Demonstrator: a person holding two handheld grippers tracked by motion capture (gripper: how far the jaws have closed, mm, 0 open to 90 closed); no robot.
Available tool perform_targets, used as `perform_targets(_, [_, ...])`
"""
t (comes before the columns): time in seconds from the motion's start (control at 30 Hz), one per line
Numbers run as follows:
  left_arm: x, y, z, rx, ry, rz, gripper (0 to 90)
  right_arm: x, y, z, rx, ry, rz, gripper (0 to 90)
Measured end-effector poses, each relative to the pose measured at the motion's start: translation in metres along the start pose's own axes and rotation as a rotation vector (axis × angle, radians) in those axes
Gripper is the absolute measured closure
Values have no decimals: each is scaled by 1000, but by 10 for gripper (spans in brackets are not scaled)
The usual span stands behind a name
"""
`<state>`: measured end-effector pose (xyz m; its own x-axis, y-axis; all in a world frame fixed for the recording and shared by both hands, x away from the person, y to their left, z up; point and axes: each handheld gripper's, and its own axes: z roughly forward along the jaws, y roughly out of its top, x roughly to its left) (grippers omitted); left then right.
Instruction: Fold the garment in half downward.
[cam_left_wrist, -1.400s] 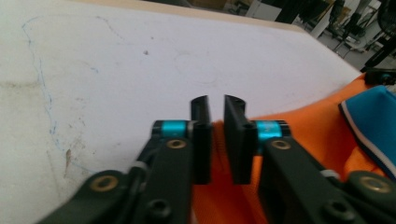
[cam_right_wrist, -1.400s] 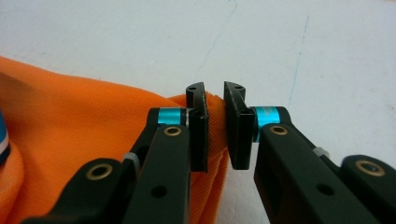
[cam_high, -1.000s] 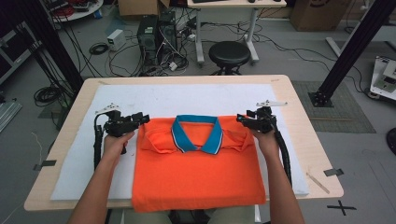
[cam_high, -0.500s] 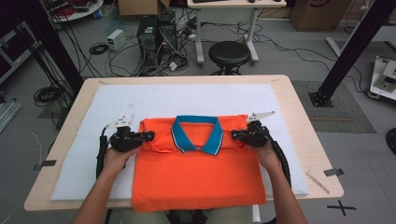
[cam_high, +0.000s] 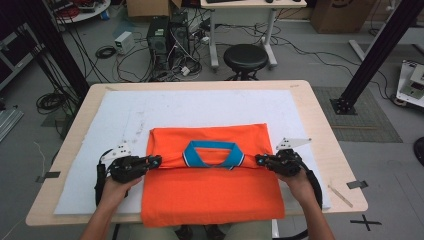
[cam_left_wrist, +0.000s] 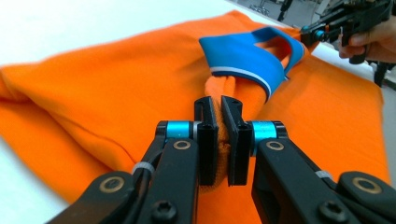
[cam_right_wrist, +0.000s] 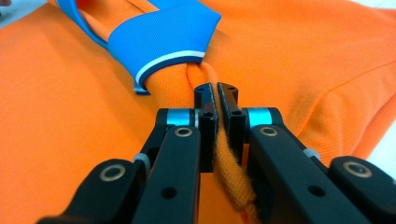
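Observation:
An orange polo shirt (cam_high: 210, 195) with a blue collar (cam_high: 212, 155) lies on the white mat. Its top part is folded over toward the person. My left gripper (cam_high: 157, 161) is shut on the shoulder fabric left of the collar. In the left gripper view my left gripper (cam_left_wrist: 220, 105) has orange cloth (cam_left_wrist: 116, 93) bunched between its pads. My right gripper (cam_high: 259, 160) pinches the other shoulder. Its jaws (cam_right_wrist: 217, 93) have just closed on the cloth and eased open a trace, with a ridge of fabric still clamped beside the collar (cam_right_wrist: 163, 42).
The white mat (cam_high: 125, 115) covers most of the wooden table (cam_high: 325, 130). A strip of tape (cam_high: 357, 184) and a thin stick lie near the table's right front corner. Beyond the far edge stand a black stool (cam_high: 245, 55) and a computer among floor cables.
Both grippers went from open at the shirt's shoulders to shut on them. They then moved toward the person, dragging the collar and upper part over the body of the shirt.

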<state>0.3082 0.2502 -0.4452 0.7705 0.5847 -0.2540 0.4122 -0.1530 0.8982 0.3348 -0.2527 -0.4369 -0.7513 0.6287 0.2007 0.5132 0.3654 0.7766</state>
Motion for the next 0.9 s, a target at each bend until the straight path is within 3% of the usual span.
perform_targets(0.03, [-1,-1,-1,9,7,-8,823,1,1,0,1,8,3,745])
perform_targets(0.07, [-3,0,-1,5,28,-45,708,2,3,0,-8,8,31,593])
perform_targets(0.1, [-5,1,-2,-10,36,-62,605,4,8,1,-24,1,70,539])
perform_targets(0.13, [-7,2,-4,-31,43,-64,544,6,13,2,-49,-8,73,487])
perform_targets(0.2, [-10,3,-7,-57,48,-62,523,12,24,7,-78,-27,79,402])
perform_targets(0.3, [-13,0,-9,-68,63,-55,489,18,42,29,-47,-67,99,377])
perform_targets(0.37, [-13,-1,-9,-67,68,-59,488,19,50,44,-19,-82,137,330])
perform_targets(0.47, [-14,0,-10,-70,73,-56,488,17,56,61,18,-52,206,397])
perform_targets(0.5, [-14,1,-11,-71,73,-56,488,17,57,63,27,-28,209,552])
perform_targets(0.6, [-14,3,-14,-78,79,-57,489,25,58,60,25,-4,122,826])
perform_targets(0.73, [-13,5,-19,-83,90,-57,488,37,51,40,-54,39,-4,866])
perform_targets(0.9, [-14,8,-20,-87,98,-51,488,47,34,22,-79,115,-78,868])
